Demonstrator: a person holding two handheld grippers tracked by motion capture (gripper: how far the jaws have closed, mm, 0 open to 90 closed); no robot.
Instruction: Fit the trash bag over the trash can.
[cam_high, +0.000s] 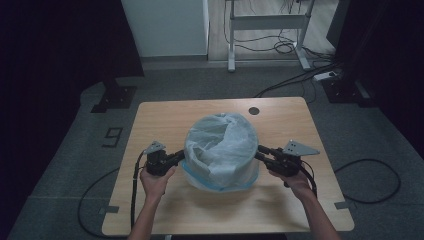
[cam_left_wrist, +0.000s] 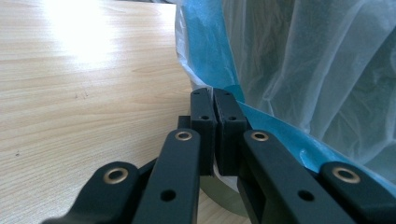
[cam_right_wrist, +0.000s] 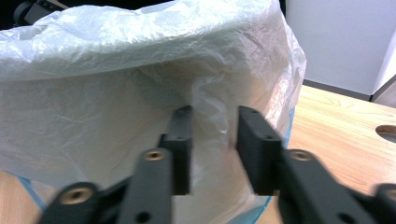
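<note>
Blue bin (cam_high: 220, 184) lined with a white plastic bag (cam_high: 220, 145) sits mid tabletop (cam_high: 165, 115). Left gripper view: left claw (cam_left_wrist: 214, 95) pinched tight on the bag's hem at the bin's rim. Right gripper view: right claw (cam_right_wrist: 215, 122) narrow, bag film bunched between its jaws
</note>
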